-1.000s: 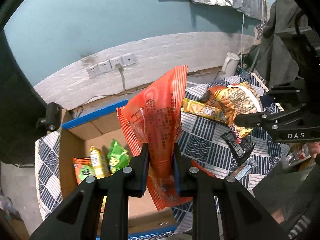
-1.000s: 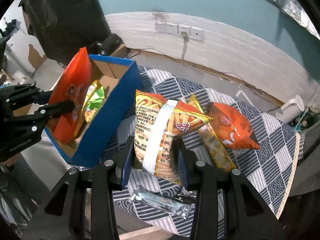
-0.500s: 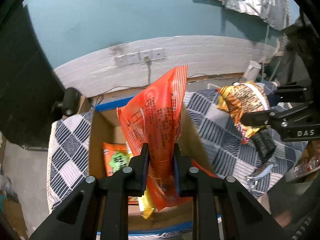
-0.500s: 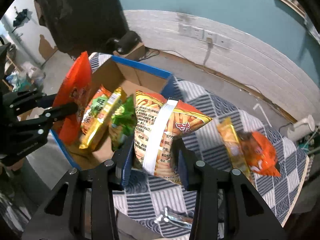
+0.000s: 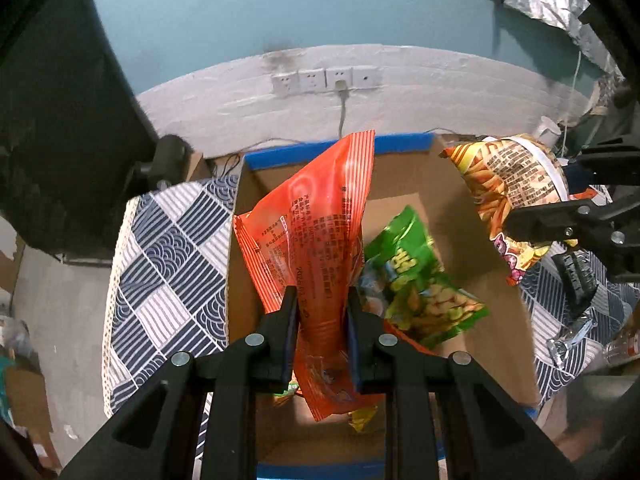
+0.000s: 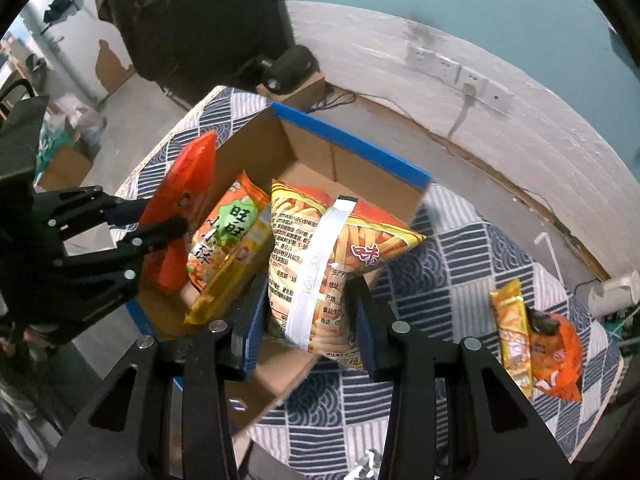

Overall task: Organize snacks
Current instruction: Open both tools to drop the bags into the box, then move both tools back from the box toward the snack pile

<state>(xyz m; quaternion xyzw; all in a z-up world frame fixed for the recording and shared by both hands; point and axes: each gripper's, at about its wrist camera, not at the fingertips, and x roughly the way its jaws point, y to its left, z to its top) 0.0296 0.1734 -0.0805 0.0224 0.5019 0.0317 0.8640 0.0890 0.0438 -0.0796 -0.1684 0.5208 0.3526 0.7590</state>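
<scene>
Left gripper [image 5: 322,312] clamps orange-red bag [image 5: 316,232] over the cardboard box [image 5: 472,184]; green pack [image 5: 416,280] lies inside. Right gripper [image 6: 310,312] pinches fries bag [image 6: 320,248] above box's near corner. Only the right view shows the yellow stick pack [image 6: 512,332] and orange bag [image 6: 556,356] out on the checked cloth [image 6: 452,264].

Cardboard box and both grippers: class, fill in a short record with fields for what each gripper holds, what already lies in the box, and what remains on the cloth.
left gripper: shut on orange-red bag, above the box
right gripper: shut on fries bag, at the box's edge
cardboard box: open, blue-taped rim
in box: green snack bag, yellow packet
on checked cloth: yellow stick pack, orange bag
</scene>
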